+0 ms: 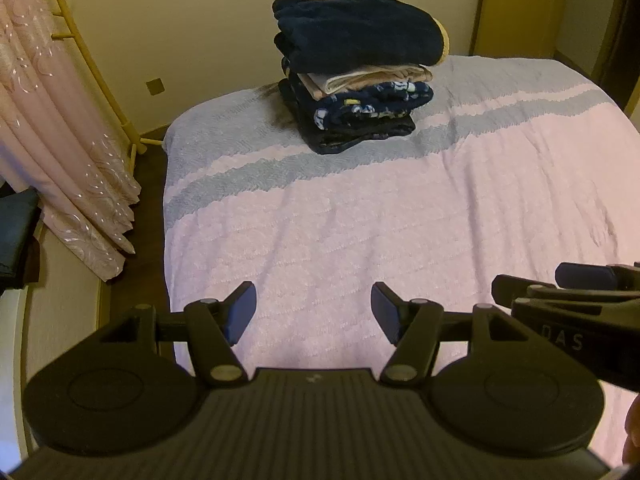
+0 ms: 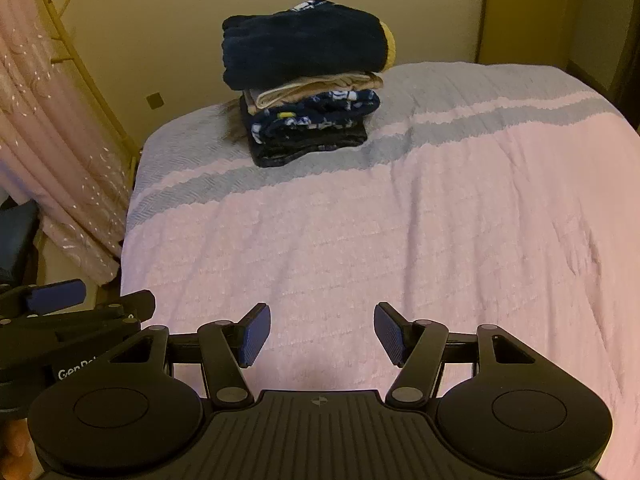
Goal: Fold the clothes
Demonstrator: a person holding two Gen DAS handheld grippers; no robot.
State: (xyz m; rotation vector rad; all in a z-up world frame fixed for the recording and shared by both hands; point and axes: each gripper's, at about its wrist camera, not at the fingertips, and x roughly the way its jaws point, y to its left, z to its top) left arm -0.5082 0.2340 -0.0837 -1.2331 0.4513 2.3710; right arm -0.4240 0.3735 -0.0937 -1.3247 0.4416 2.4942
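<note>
At the far end of the pink and grey-striped bedspread (image 1: pixel 360 240), a neat stack of folded dark navy and beige clothes (image 1: pixel 352 68) sat, seemingly kept clear of the working space. Left gripper (image 1: pixel 313 312) and right gripper (image 2: pixel 322 334) hovered nearer, side by side, both spread and empty.
</note>
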